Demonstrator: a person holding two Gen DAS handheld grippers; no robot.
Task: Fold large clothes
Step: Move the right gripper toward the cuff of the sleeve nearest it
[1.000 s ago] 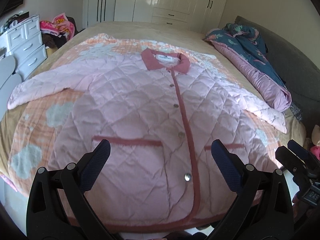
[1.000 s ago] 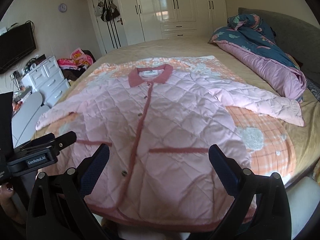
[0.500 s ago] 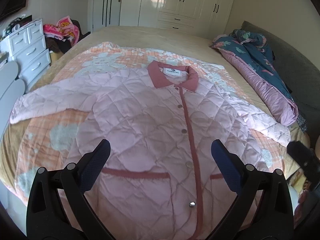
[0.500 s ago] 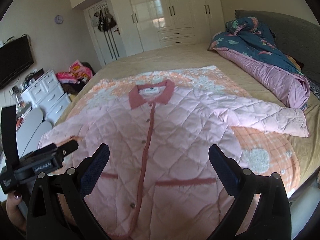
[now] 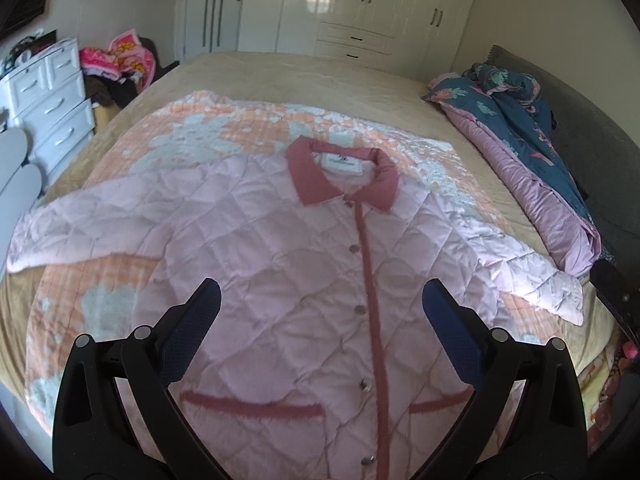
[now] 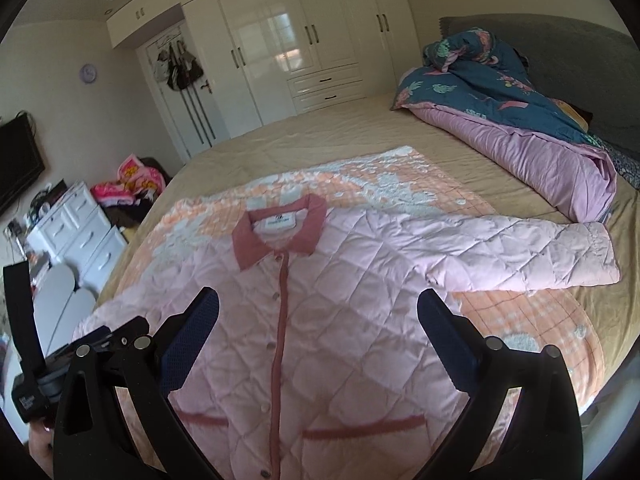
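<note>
Left wrist: pink jacket (image 5: 288,280) flat, tools agape.

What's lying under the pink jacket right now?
The quilted pink jacket lies spread on an orange-and-white patterned blanket, which sits on the tan bed cover. Whatever is directly beneath the jacket's body is covered.

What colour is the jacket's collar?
The collar is dusty rose, darker than the pale pink quilted jacket. It shows best in the left wrist view.
</note>
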